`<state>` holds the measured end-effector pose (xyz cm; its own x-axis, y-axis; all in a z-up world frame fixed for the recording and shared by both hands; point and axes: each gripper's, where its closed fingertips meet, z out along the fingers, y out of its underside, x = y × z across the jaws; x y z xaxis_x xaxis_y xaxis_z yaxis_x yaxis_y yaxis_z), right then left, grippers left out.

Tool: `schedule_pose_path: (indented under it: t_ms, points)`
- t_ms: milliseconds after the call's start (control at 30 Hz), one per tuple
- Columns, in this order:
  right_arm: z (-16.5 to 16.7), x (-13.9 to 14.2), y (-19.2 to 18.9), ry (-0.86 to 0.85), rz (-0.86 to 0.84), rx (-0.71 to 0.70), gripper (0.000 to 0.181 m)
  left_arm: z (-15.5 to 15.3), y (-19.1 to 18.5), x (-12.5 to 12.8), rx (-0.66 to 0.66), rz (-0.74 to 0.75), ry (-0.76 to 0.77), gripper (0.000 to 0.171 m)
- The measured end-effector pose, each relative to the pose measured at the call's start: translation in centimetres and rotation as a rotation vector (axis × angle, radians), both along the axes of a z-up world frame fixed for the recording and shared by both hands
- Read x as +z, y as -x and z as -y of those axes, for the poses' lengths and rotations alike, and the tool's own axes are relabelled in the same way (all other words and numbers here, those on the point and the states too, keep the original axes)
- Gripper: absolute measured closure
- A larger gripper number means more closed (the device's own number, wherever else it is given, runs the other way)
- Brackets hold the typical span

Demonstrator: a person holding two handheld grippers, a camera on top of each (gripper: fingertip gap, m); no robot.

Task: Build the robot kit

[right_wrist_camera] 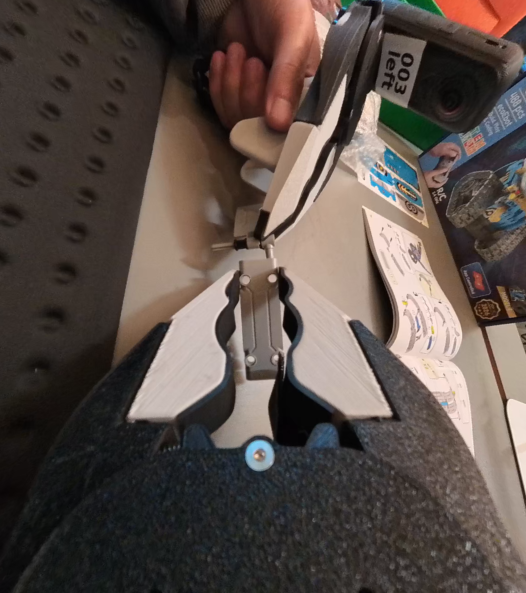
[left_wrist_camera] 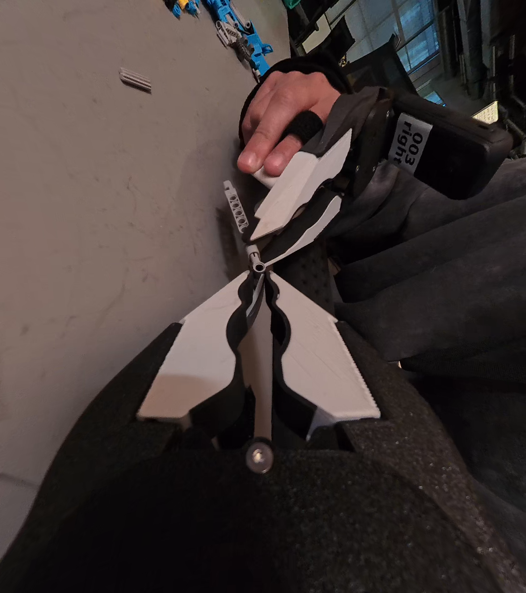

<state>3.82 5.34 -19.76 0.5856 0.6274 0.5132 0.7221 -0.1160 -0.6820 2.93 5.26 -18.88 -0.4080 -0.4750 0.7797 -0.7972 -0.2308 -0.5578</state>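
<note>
Left wrist view: our left gripper (left_wrist_camera: 258,272) is closed on a small grey connector pin (left_wrist_camera: 258,265), above the grey table (left_wrist_camera: 63,224); the right gripper (left_wrist_camera: 257,247) meets it from above, a holed grey beam (left_wrist_camera: 237,210) beside it.

Right wrist view: our right gripper (right_wrist_camera: 257,277) clamps a grey block part (right_wrist_camera: 260,321) near the table edge, the left gripper (right_wrist_camera: 263,239) touching its pin; an instruction booklet (right_wrist_camera: 415,288) lies well to the right.

Grey block (right_wrist_camera: 260,321) — pin (left_wrist_camera: 258,267) alongside
</note>
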Motion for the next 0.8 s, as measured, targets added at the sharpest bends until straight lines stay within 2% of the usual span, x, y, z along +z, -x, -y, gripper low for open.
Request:
schedule_pose_path:
  t_ms: [233,433,633,800]
  points:
    - [-0.09,0.15,0.29,-0.002,-0.013,0.007,0.160,0.14,0.17,0.49,-0.016,0.007,0.037,0.168]
    - [-0.40,-0.66,-0.12,0.007,0.071,-0.029,0.160,-0.23,-0.25,-0.42,0.022,-0.017,-0.021,0.167]
    - [-0.58,-0.19,0.03,-0.018,0.071,-0.031,0.160,-0.26,-0.22,0.08,0.020,-0.013,0.020,0.168]
    - [-0.72,-0.49,-0.05,-0.057,0.193,-0.033,0.160,-0.19,-0.21,-0.35,0.021,-0.036,0.005,0.167]
